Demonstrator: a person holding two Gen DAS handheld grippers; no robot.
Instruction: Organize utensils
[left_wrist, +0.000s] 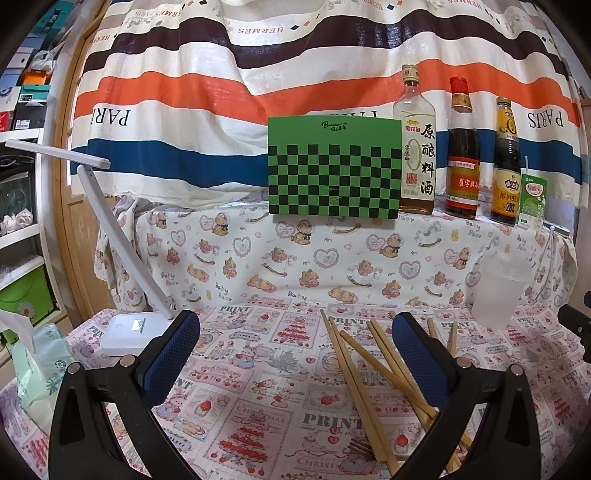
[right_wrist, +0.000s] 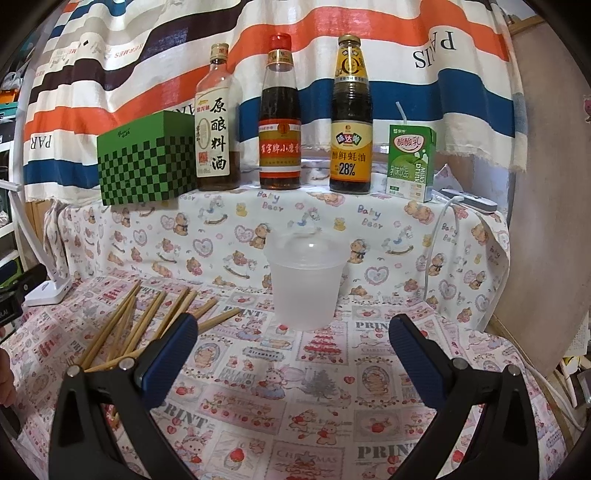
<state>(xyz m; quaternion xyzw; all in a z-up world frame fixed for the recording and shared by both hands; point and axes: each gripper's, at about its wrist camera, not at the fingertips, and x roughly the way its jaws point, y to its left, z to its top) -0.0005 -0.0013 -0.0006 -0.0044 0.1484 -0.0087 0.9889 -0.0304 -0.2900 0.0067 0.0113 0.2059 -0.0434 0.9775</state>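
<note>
Bamboo chopsticks (left_wrist: 373, 373) lie scattered by the left jaws, cup (right_wrist: 306, 286) stands ahead of the right jaws as their likely holder; both jaws wide, empty.

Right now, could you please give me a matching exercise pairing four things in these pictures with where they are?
Things:
1. chopsticks
2. plastic cup
3. milk carton
4. desk lamp

Places:
A. on the raised shelf, right of the bottles
B. far left of the table
C. scattered flat on the tablecloth
D. upright on the table, right of the chopsticks

Pairs: 1-C, 2-D, 3-A, 4-B
</note>
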